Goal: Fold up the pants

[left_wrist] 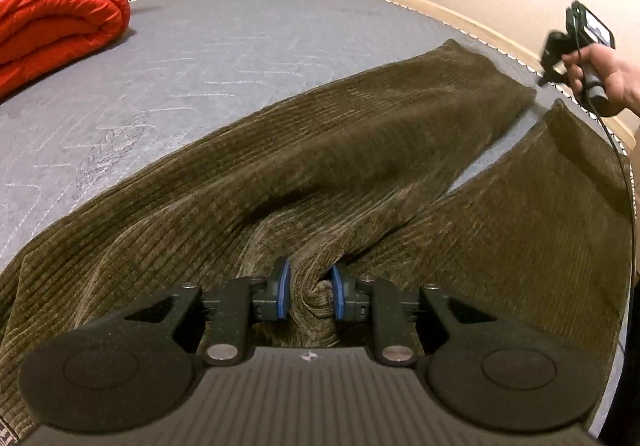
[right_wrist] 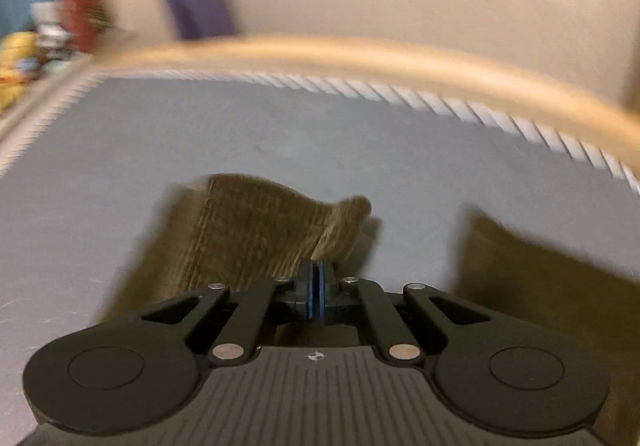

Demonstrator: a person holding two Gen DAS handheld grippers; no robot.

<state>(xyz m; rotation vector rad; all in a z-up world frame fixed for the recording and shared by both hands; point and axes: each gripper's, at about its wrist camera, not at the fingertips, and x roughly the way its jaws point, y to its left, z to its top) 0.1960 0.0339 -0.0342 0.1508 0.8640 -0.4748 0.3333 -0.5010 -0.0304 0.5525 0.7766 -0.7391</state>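
Pants (left_wrist: pixel 320 150): olive corduroy, spread across the grey bed (left_wrist: pixel 200 46), legs parted toward the far edge.
Left claw (left_wrist: pixel 310 292): clamped on a bunched fold near the crotch.
Right claw (right_wrist: pixel 319 286): pads pressed together on the hem of one leg, which is lifted.
Red quilt (left_wrist: pixel 52 18): folded at the bed's far corner.

Ribbed olive corduroy pants (left_wrist: pixel 320 150), quilted matt grey mattress (left_wrist: pixel 192 46), puffy red quilt (left_wrist: pixel 56 18), matt black plastic tool (left_wrist: pixel 308 290)
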